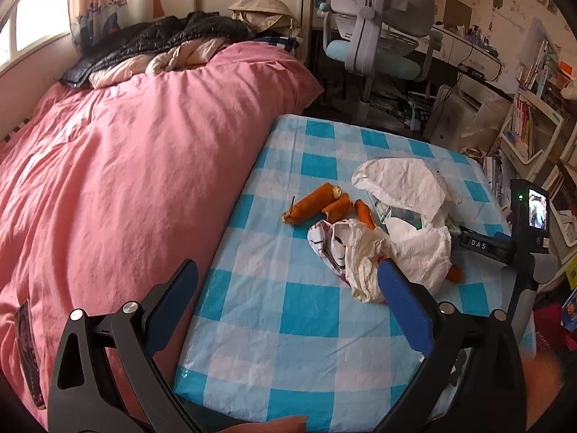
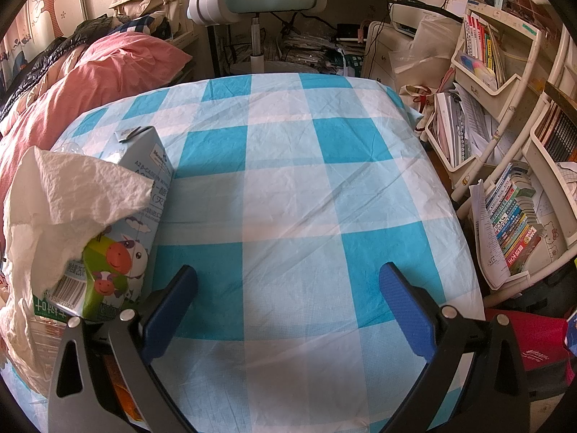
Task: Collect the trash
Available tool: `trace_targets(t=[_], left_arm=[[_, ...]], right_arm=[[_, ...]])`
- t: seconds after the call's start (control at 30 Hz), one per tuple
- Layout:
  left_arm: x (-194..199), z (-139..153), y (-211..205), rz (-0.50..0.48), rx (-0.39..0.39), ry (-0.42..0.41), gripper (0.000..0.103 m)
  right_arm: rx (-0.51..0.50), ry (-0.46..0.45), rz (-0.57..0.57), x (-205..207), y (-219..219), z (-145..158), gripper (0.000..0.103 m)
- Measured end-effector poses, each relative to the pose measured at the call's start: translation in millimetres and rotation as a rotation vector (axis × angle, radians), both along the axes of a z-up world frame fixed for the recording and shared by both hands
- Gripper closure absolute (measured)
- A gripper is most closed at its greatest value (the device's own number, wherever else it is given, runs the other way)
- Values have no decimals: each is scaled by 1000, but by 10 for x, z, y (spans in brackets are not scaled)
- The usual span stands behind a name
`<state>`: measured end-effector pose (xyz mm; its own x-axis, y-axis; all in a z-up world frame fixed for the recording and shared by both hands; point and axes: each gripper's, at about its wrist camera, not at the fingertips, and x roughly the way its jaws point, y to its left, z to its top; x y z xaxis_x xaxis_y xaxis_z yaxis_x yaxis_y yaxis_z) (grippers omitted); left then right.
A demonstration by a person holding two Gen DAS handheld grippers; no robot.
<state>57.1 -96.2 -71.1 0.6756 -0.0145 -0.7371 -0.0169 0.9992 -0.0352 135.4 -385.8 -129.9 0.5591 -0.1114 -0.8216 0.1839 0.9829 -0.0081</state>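
- Your left gripper (image 1: 288, 281) hangs wide apart over the near left part of the checked tablecloth (image 1: 274, 324), holding nothing; its right finger (image 1: 404, 306) overlaps the crumpled wrapper (image 1: 355, 256) in the view, and contact cannot be told.
- The trash sits mid-table: orange peel pieces (image 1: 321, 204) on the left, the wrapper just before them, the white plastic bag (image 1: 407, 195) to the right, one more orange scrap (image 1: 455, 272) at the bag's near edge.
- Your right gripper (image 2: 288, 288) is spread and empty too, over bare cloth, with the milk carton (image 2: 133, 223) beside its left finger and half draped by the bag (image 2: 68, 209).
- Risks, as I judge them: close on the bag's loose film and it may drag the carton over or scatter the peels; the peels lie near the table's left edge, so a nudge could roll them onto the pink duvet (image 1: 126, 166).
- Pinching low may catch the thin, wrinkled cloth and pull everything with it.
- The room is tight: bed against the table on the left, desk chair (image 1: 378, 25) beyond, crowded bookshelves (image 2: 505, 115) on the right.
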Motion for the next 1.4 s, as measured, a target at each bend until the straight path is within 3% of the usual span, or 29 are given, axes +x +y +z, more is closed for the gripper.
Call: trace_targets(t=[0.27,0.43,0.57,0.77,1.07,1.17,1.33,1.4], left_arm=[[45,-5,18,-33,32,-1,7],[60,20,92,-11,-6,10,7],[-22,67,79,-11,35,-41,7],[-1,-81,181,29,31,-16,7],[74,-44,40,-7,43,-36,7],[136,-62,-30,-17,36,-33,7],[157,-233,-92,-46,159,-31,7],[190,-279,-38,-27,133,-6,7]], right_arm=[[0,0,0,0,0,1,7],[0,0,0,0,-2,-1,7],[0,0,0,0,-3,-1,7],[0,-1,0,0,-1,0,7],[1,0,-4,21,-2,-23,7],[6,24,52,29,-22,-27,7],[8,-23,78,-237,-173,80,7],[-3,-58,100,-392,-203,192,7]])
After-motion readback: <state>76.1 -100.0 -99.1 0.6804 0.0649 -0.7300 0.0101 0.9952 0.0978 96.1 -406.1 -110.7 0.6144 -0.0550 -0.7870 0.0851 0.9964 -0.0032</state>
